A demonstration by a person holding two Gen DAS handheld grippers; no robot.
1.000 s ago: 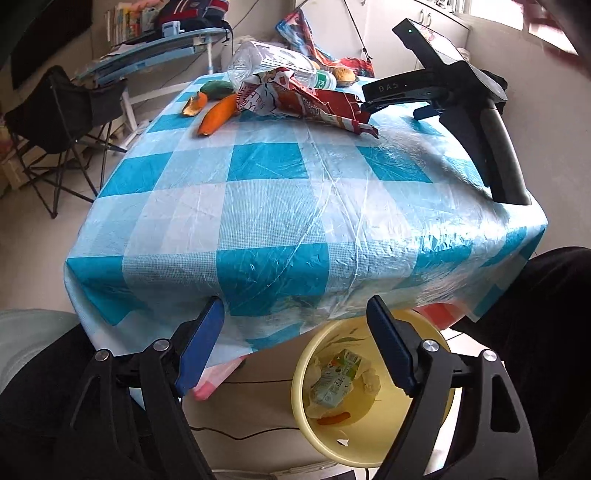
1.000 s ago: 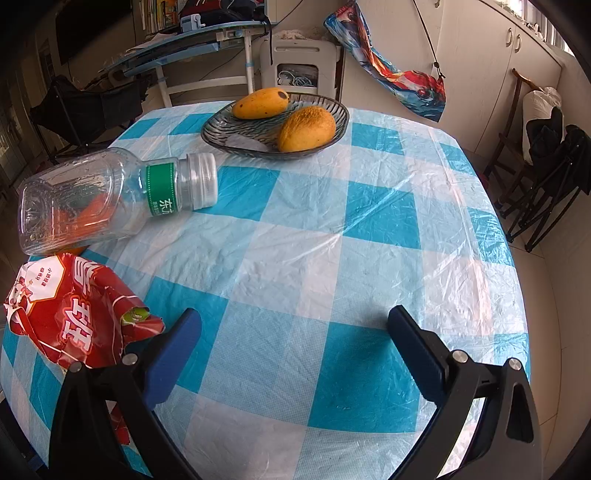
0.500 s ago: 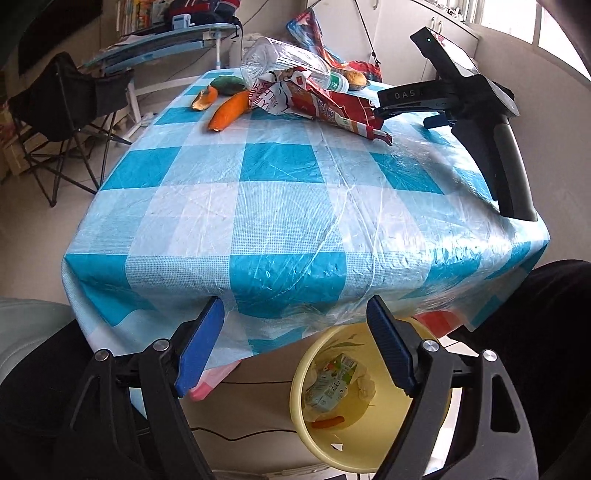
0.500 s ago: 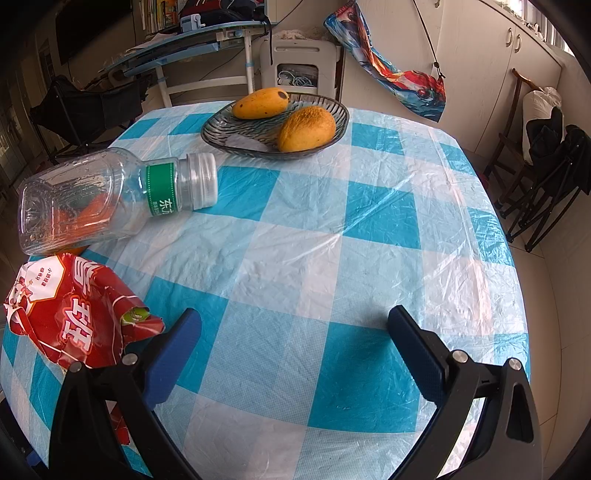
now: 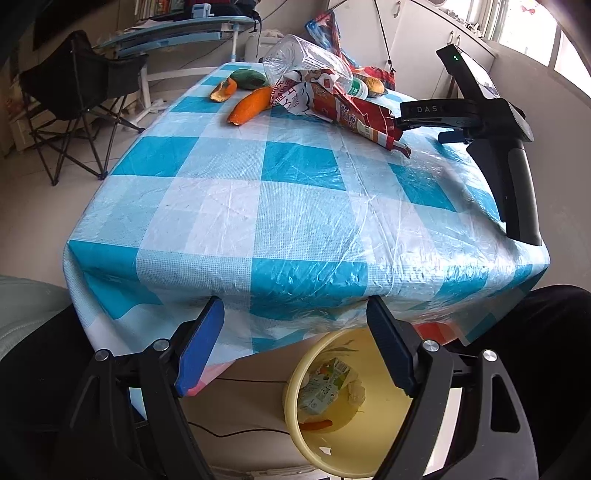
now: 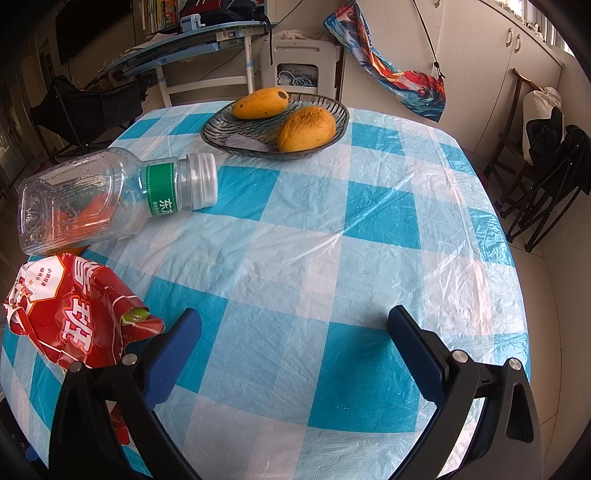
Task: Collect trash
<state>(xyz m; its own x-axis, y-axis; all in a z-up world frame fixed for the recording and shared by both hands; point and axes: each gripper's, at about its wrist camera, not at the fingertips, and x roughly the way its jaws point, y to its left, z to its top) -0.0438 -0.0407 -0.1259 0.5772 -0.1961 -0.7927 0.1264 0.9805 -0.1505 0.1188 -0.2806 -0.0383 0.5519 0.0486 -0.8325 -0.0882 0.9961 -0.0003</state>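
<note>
A red snack wrapper (image 5: 347, 110) (image 6: 74, 314), an empty clear bottle (image 6: 110, 192) (image 5: 310, 61) on its side and orange peels (image 5: 251, 105) lie at the far end of the blue-checked table (image 5: 295, 206). My left gripper (image 5: 295, 339) is open and empty, low at the table's near edge, above a yellow bin (image 5: 295, 417) holding a carton and scraps. My right gripper (image 6: 295, 336) is open and empty over the table, its left finger beside the wrapper; it also shows in the left wrist view (image 5: 421, 114).
A glass dish (image 6: 275, 133) with two mangoes stands at the far side of the table. A folding chair (image 5: 77, 107) and a desk (image 5: 177, 33) stand to the left. Dark chairs (image 6: 546, 173) stand to the right.
My left gripper has risen and moved a little toward the table, so the far trash looks nearer and the bin lower. The right gripper has not moved.
</note>
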